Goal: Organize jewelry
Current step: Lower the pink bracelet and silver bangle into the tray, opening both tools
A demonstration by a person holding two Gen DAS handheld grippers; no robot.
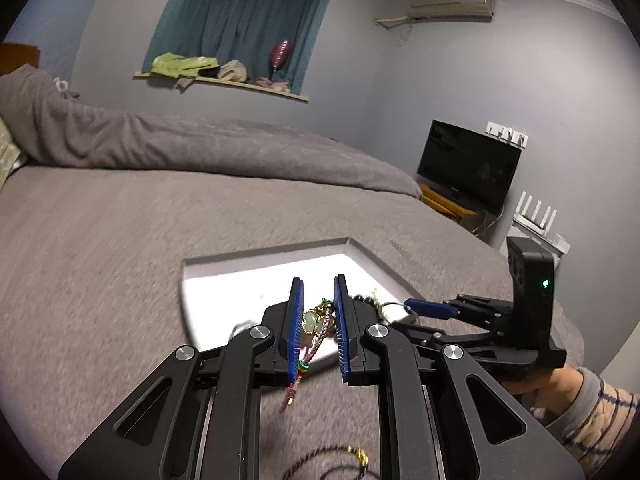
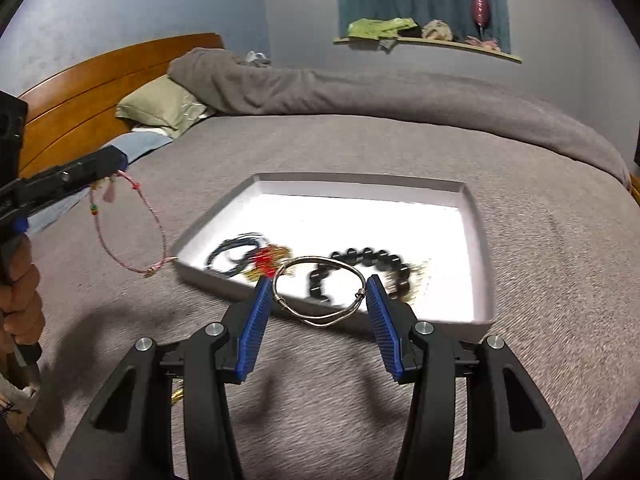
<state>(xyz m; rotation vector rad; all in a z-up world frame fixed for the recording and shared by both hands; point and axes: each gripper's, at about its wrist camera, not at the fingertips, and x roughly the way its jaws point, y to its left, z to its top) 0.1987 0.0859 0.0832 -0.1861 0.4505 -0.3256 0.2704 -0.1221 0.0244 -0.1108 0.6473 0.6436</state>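
A shallow white tray (image 2: 476, 216) lies on the grey bed; it also shows in the left wrist view (image 1: 224, 280). In it are a black bead bracelet (image 2: 360, 268), a dark cord bracelet (image 2: 232, 252) and a red and gold piece (image 2: 266, 262). My right gripper (image 2: 318, 292) is shut on a silver wire bangle (image 2: 320, 312), held between its blue pads above the tray's near edge. My left gripper (image 1: 318, 320) is shut on a pink braided cord bracelet (image 1: 316, 334) with a pale green charm; the loop hangs left of the tray in the right wrist view (image 2: 136, 232).
A dark cord necklace with a gold clasp (image 1: 352, 454) lies on the bed below the left gripper. A rolled grey duvet (image 2: 400, 92) and a green pillow (image 2: 160, 104) lie at the far side, by the wooden headboard (image 2: 100, 76). A TV (image 1: 468, 168) stands at the right.
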